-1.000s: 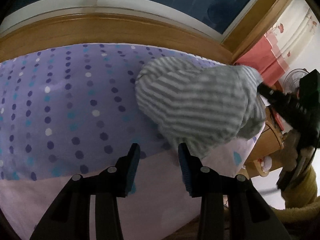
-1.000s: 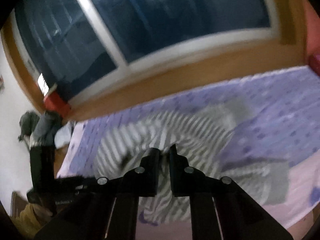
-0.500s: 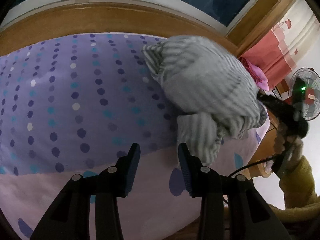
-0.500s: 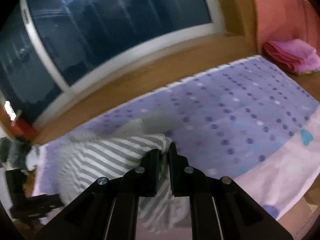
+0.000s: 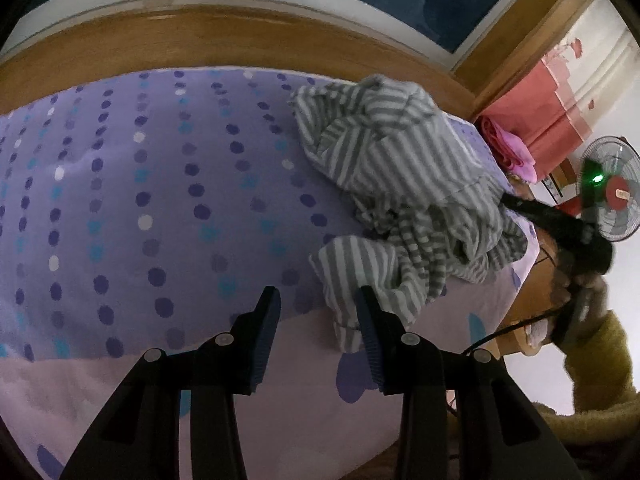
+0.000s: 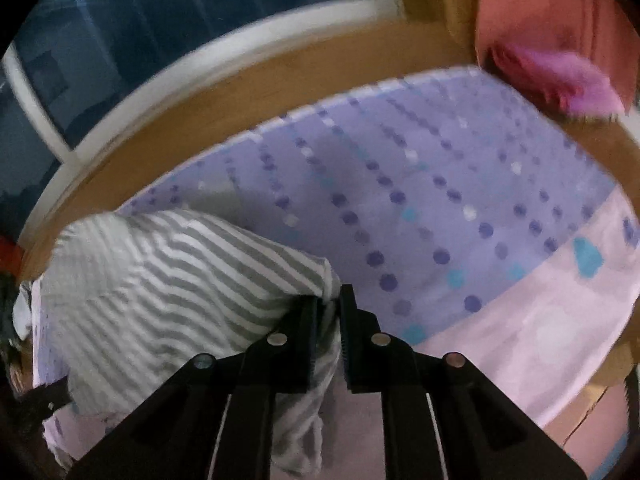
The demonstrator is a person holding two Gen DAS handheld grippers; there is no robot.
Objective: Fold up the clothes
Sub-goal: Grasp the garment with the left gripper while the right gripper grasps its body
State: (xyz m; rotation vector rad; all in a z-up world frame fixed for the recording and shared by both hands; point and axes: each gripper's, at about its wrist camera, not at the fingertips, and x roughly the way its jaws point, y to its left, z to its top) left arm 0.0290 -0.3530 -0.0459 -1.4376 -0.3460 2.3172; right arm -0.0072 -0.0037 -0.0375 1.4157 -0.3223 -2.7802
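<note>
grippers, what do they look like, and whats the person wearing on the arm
Both are black plastic. The left gripper has two angular fingers with ribbed dark blue pads and round silver pivot screws; the right gripper is built alike. A thin black cable trails by the fuzzy mustard-yellow sleeve.

A bed with a purple dotted sheet [image 5: 140,200] sits against a wooden ledge [image 5: 200,44] beneath a dark window [image 6: 200,28]. Coral curtains [image 5: 536,120], a folded pink cloth [image 6: 560,84] and a standing fan [image 5: 612,188] occupy one corner.
</note>
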